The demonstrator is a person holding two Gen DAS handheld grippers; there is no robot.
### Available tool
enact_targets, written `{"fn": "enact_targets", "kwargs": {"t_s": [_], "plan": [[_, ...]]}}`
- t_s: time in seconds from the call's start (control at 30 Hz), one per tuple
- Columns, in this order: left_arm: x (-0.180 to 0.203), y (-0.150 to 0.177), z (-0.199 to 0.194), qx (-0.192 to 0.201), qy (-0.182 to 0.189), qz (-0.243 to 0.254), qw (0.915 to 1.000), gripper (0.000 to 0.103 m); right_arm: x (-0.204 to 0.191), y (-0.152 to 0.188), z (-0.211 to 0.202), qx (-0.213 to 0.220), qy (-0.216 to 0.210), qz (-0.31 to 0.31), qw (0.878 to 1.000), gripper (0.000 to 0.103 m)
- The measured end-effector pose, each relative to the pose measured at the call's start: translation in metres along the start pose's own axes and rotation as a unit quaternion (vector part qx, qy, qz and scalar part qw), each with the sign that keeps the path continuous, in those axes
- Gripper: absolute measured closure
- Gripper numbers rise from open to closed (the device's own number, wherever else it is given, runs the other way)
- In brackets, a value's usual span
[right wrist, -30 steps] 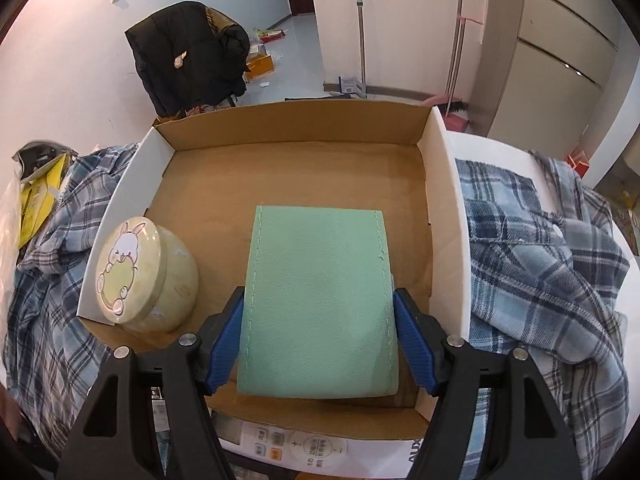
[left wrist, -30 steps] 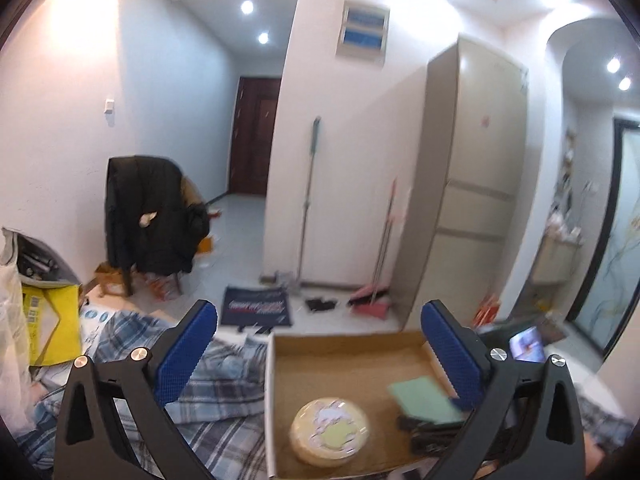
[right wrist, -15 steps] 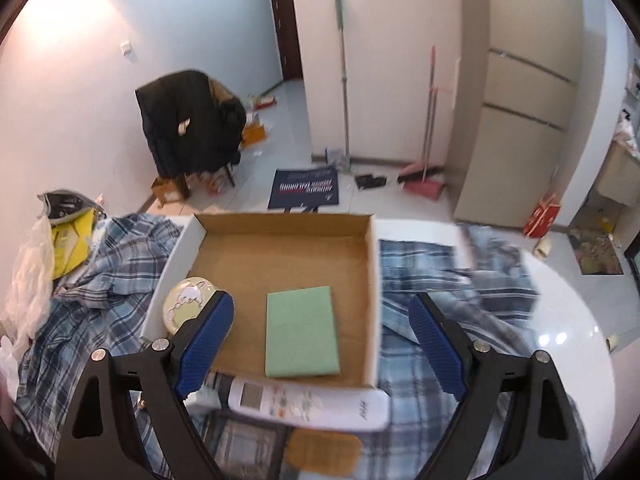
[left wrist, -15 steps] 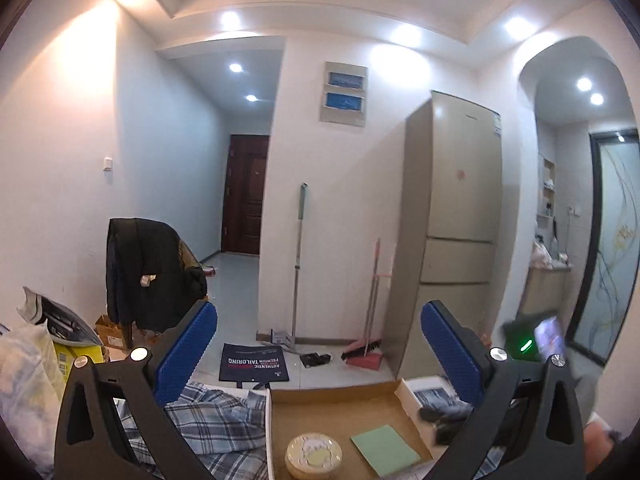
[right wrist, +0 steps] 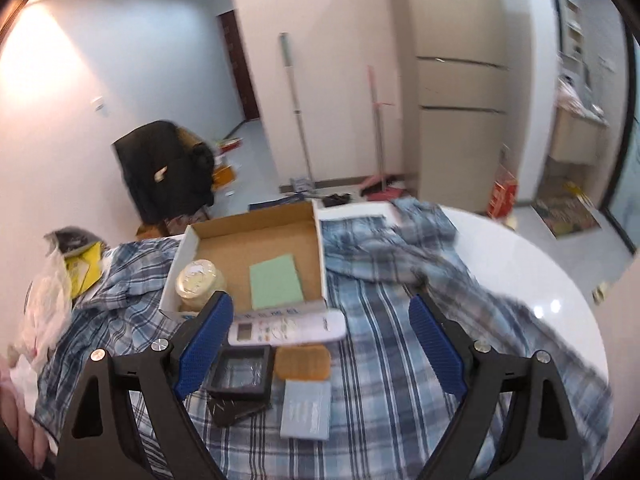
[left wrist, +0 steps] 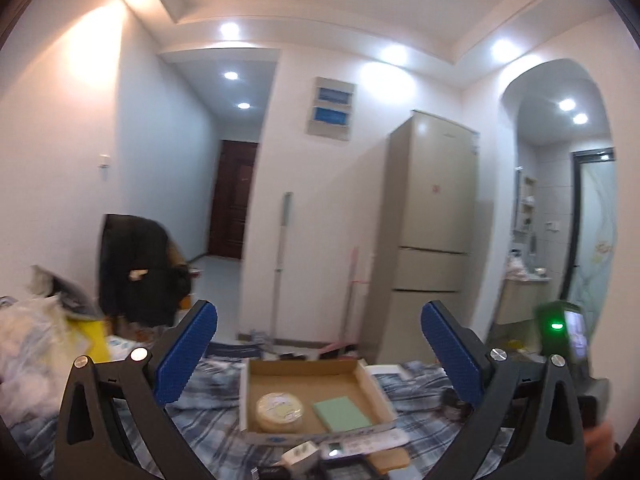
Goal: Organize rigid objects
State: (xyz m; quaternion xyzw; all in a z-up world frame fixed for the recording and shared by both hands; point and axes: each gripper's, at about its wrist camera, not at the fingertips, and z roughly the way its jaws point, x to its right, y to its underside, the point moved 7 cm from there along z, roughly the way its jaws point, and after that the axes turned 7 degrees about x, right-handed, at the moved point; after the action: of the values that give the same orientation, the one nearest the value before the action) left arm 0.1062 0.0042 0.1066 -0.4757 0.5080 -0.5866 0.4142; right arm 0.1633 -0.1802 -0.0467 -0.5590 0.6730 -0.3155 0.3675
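Right wrist view: right gripper [right wrist: 318,336] jaws wide, nothing between the pads. Cardboard box [right wrist: 256,224] sits centre frame on plaid cloth [right wrist: 384,360]; inside it, green card [right wrist: 275,282] lies flat and round cream tin [right wrist: 200,280] sits in the lower-left corner. White remote [right wrist: 286,326] lies just below the box; its blue label is too blurred to read. Grey booklet [right wrist: 306,410] print also illegible. Left wrist view: left gripper [left wrist: 318,354] jaws wide, empty.
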Motion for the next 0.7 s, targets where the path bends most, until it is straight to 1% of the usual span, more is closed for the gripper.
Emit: {"fn": "enact_targets", "kwargs": {"t_s": [0.1,0.17,0.23,0.3,0.37,0.43,0.47,0.5,0.53,0.57,0.63,0.67,0.7], "plan": [[-0.011,0.018,0.001,-0.009,-0.014,0.005,0.9999,0.0,-0.001,0.011,-0.005,0.003,-0.01,0.014,1.0,0.014],[-0.019,0.037,0.008,-0.028,-0.018,0.002,0.9994,0.0,-0.007,0.014,-0.004,0.01,-0.009,0.004,1.0,0.014],[-0.023,0.05,0.013,-0.043,-0.02,-0.001,0.9989,0.0,-0.011,0.018,0.0,0.018,0.004,-0.016,1.0,0.014],[-0.027,0.064,0.018,-0.056,-0.019,0.007,0.9982,0.0,-0.014,0.025,0.004,0.02,0.011,-0.031,0.999,0.014],[-0.031,0.078,0.022,-0.069,-0.026,0.013,0.9972,0.0,-0.013,0.033,0.01,0.018,0.017,-0.038,0.999,0.014],[-0.037,0.089,0.024,-0.08,-0.032,0.005,0.9963,0.0,-0.012,0.041,0.017,0.011,0.021,-0.038,0.999,0.014],[-0.041,0.096,0.025,-0.086,-0.039,-0.004,0.9955,0.0,-0.011,0.046,0.022,0.005,0.02,-0.037,0.999,0.014],[-0.047,0.102,0.028,-0.091,-0.054,-0.009,0.9943,0.0,-0.011,0.05,0.026,0.0,0.021,-0.04,0.999,0.014],[-0.052,0.107,0.03,-0.093,-0.078,-0.008,0.9926,0.0,-0.01,0.054,0.029,-0.003,0.025,-0.044,0.999,0.014],[-0.058,0.11,0.032,-0.094,-0.092,-0.006,0.9913,0.0,-0.01,0.058,0.032,-0.005,0.036,-0.052,0.998,0.014],[-0.067,0.116,0.034,-0.097,-0.1,-0.014,0.9901,0.0,-0.009,0.061,0.032,0.013,0.081,-0.08,0.993,0.014],[-0.072,0.118,0.036,-0.101,-0.104,-0.021,0.9892,0.0,-0.011,0.062,0.03,0.024,0.09,-0.09,0.992,0.014],[-0.076,0.12,0.037,-0.105,-0.11,-0.029,0.988,0.0,-0.014,0.063,0.03,0.028,0.089,-0.096,0.991,0.014]]}}
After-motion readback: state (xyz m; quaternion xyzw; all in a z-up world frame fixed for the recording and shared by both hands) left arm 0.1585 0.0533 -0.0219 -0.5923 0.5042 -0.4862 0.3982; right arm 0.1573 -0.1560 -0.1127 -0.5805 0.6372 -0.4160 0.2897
